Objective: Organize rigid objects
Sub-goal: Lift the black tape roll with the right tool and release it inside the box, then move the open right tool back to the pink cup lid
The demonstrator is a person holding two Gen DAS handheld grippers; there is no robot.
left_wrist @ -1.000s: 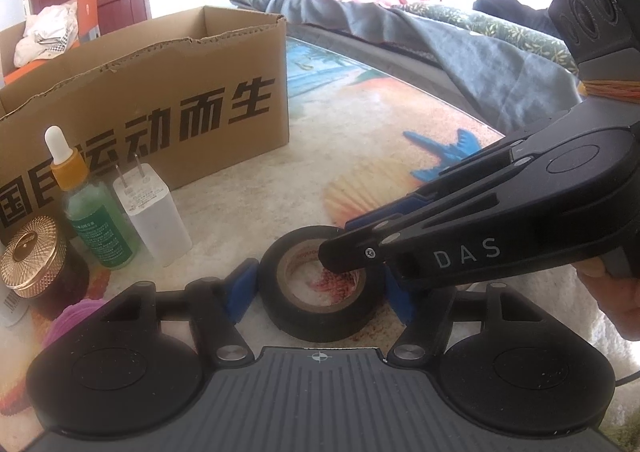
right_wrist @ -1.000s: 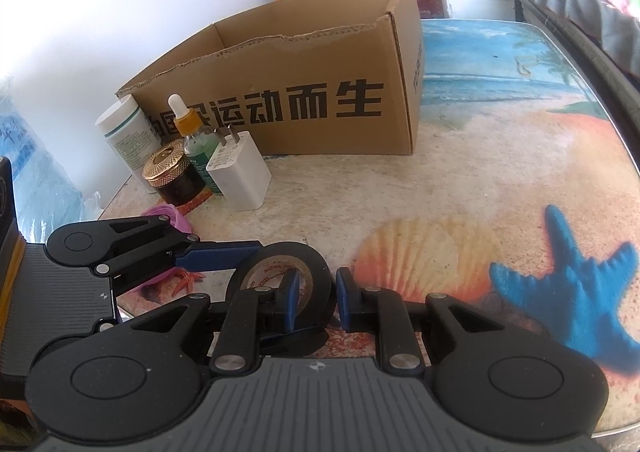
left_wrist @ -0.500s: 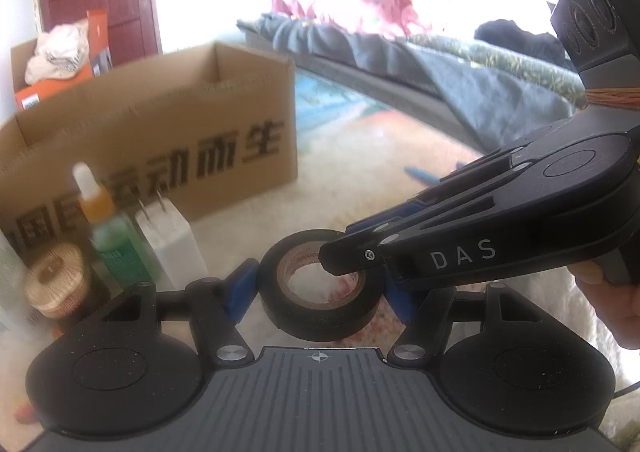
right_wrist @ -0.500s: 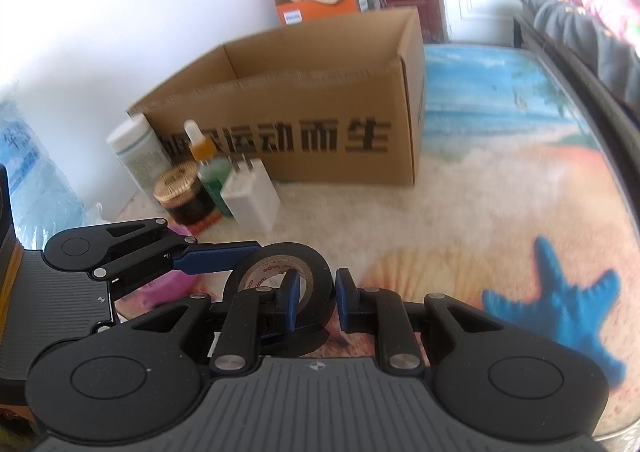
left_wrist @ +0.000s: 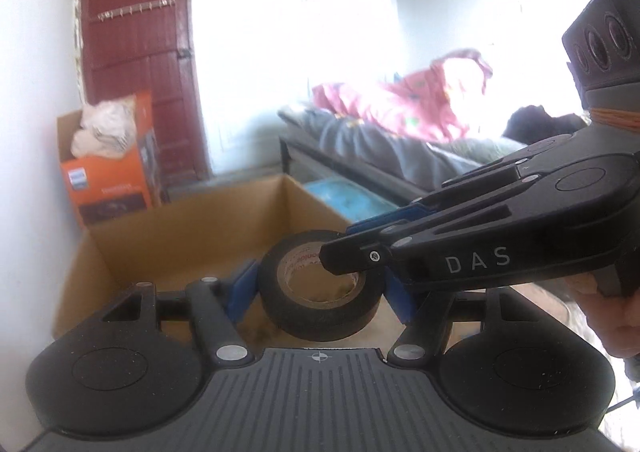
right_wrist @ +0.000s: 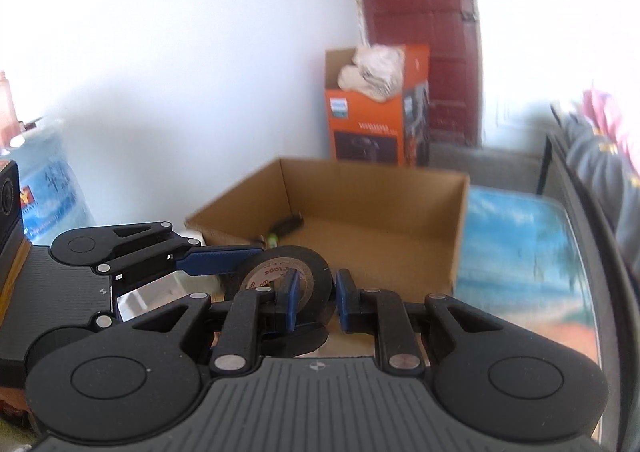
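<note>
While clamped, tape roll [left_wrist: 320,292], "DAS" claw [left_wrist: 362,252]

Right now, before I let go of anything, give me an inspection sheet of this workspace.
Surface: table with a beach print, partly blurred.
Job's things: tape roll held in the air at the near edge of the open cardboard box.
Clutter: one small dark item inside the box, too blurred to identify.
Grippers: left gripper clamps the roll's outer sides; right gripper pinches the roll's wall, one finger in the hole.
Cables: nothing seen.
Surroundings: red door, orange carton with cloth on top, bed with clothes.
</note>
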